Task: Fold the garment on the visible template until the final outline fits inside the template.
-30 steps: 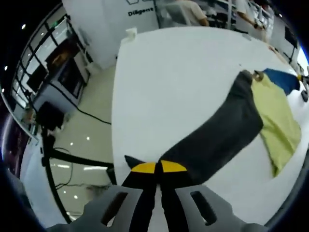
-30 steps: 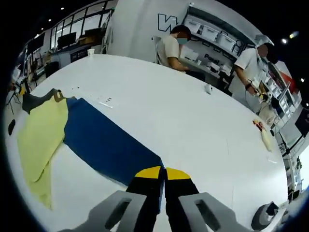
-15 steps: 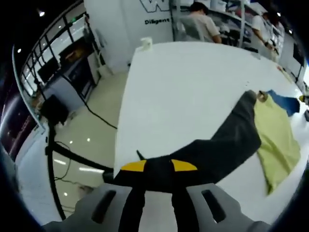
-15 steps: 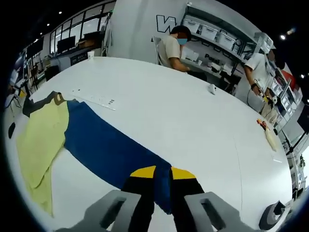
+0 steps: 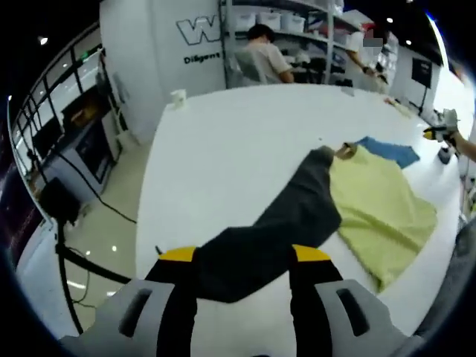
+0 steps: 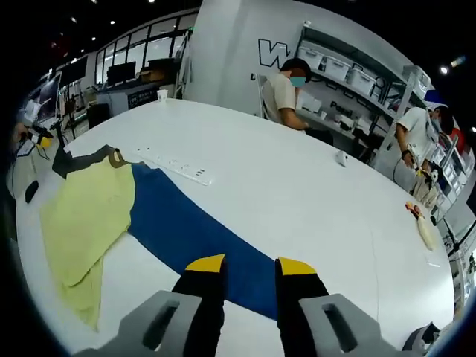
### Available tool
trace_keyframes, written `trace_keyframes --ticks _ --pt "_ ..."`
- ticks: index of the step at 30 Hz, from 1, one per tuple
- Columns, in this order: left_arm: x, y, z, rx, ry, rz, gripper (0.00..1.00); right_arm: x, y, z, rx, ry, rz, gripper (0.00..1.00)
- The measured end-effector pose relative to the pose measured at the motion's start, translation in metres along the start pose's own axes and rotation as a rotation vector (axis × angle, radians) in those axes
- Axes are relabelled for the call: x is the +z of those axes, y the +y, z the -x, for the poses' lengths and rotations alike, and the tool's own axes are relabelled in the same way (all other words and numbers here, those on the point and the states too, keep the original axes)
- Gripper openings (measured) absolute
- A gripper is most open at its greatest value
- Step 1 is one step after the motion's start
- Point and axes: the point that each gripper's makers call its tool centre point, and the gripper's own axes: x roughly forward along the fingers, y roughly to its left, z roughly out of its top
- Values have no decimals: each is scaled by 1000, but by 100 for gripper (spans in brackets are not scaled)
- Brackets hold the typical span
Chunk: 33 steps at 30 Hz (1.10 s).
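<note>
The garment lies spread on the white table (image 5: 223, 149): a pale yellow body (image 5: 379, 201), a dark grey sleeve (image 5: 297, 216) and a blue sleeve (image 5: 387, 151). My left gripper (image 5: 244, 256) is open, and the grey sleeve's end lies between its wide-apart jaws. In the right gripper view the blue sleeve (image 6: 186, 230) runs from the yellow body (image 6: 82, 216) to my right gripper (image 6: 250, 265). That gripper is open, with the sleeve end flat between its jaws. The grey sleeve (image 6: 82, 158) shows at the far left, beside a tan collar (image 6: 115, 158).
The table's left edge drops to a glossy floor (image 5: 111, 223) with cables. A white cup (image 5: 177, 97) stands at the far corner. A white marked strip (image 6: 178, 165) lies beside the blue sleeve. People work at shelves (image 6: 349, 67) behind the table. A small white object (image 6: 342, 158) sits further back.
Both grippers have gone from shut on the sleeve ends to open, and the sleeves now lie loose on the table. Both views have shifted with the hands.
</note>
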Motion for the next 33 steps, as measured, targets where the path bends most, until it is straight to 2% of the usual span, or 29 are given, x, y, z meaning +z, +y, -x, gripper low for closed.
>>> trace_keyframes --ticks 2,3,4,8,9,11,12,14,15,16,20,23,25,27,33 --pt "0 -9 1 -8 -5 -28 48 0 7 0 17 -2 5 19" --pt "1 -19 1 -18 -22 -75 48 1 15 1 30 -10 3 19" --pt "-2 -34 3 -66 -27 -112 50 0 25 2 48 -16 1 18" --pt "-10 -74 7 -159 -35 -147 54 -8 55 2 109 -5 8 16" --pt "-14 -85 8 -185 -37 -159 54 -14 66 -2 122 -1 9 16" --pt "-21 -97 10 -209 -31 -164 54 -16 77 -1 146 -1 7 16" --pt "-23 -110 14 -222 -36 -176 54 -16 85 1 159 -3 5 16" --pt "-28 -116 15 -215 -40 -176 51 -20 99 5 182 -6 -4 16" --pt "-34 -120 13 -208 -38 -179 50 -22 102 6 185 -8 -7 16" --pt "-52 -127 8 -221 -4 -172 50 -27 115 11 204 -11 -18 16" --pt "-75 -145 6 -254 38 -198 52 -38 139 20 239 -7 -27 16" --pt "-81 -152 5 -244 27 -205 51 -43 151 26 264 -4 -27 15" --pt "-82 -158 4 -264 20 -167 52 -47 158 30 289 5 -11 15" --pt "-88 -168 4 -296 23 -169 54 -55 171 38 311 25 43 15" --pt "-97 -182 4 -334 33 -170 54 -61 180 42 332 24 31 15"
